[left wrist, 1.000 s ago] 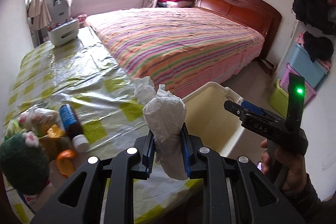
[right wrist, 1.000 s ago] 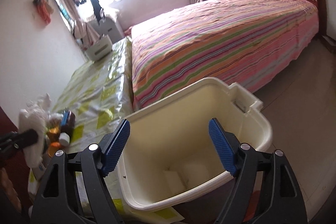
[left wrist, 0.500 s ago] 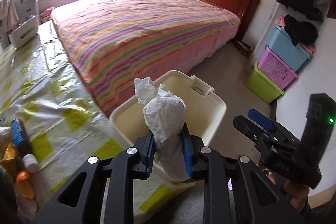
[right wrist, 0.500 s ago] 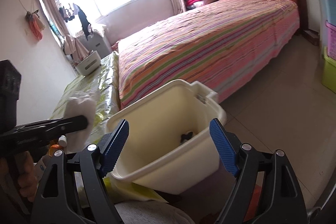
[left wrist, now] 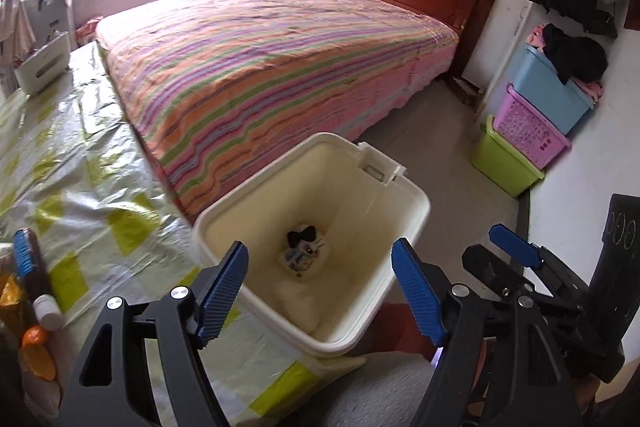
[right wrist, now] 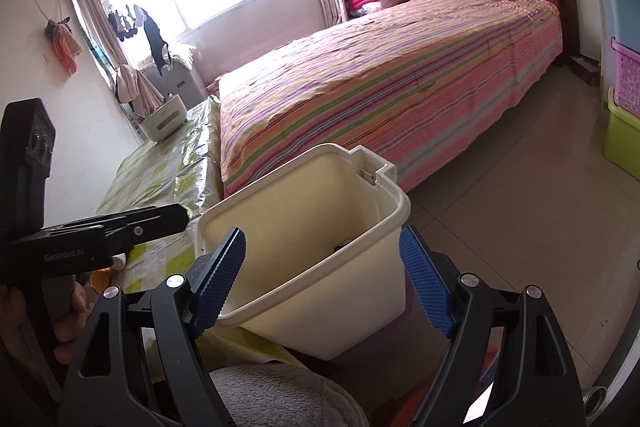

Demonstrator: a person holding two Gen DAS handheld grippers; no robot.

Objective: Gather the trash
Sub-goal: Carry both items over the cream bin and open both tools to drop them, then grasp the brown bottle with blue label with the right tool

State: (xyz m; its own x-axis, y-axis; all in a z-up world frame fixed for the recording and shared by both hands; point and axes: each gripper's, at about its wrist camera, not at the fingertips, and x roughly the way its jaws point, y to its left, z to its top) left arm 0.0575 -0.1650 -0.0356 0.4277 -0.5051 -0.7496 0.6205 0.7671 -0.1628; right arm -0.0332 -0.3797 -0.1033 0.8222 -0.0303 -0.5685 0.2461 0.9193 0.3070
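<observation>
Left gripper (left wrist: 318, 287), black frame with blue ribbed pads, hangs over the cream plastic rectangular trash bin (left wrist: 416, 211); jaws opening, wide apart, nothing between the pads. Right gripper (right wrist: 322, 277), same build, jaws spread and empty; in its own view the pads flank the bin (right wrist: 304, 235), whether they touch the walls can't be told.

Trash: a crumpled white wad with a black bow-like mark and coloured print (left wrist: 303, 253) lies at the bin bottom, with pale paper around it, blurry and hard to separate. In the right wrist view only a dark sliver of the contents shows over the rim.

Bin stands on the floor between the table covered in a glossy yellow-green checked plastic cloth (left wrist: 80, 179) and the bed with a striped pink-orange cover (left wrist: 272, 59). Its base is hidden by the grippers and grey fabric at the frame bottom.

On the table's near left corner: a dark bottle with blue label and white cap (left wrist: 34, 275) and orange items, cut off by the frame edge, unidentifiable. A white box (left wrist: 40, 67) sits at the far end.

A hand (right wrist: 68, 311) grips the left gripper's handle, partly cropped. Stacked blue, pink and green plastic bins (left wrist: 532, 131) stand by the right wall, dark clothes on top.
</observation>
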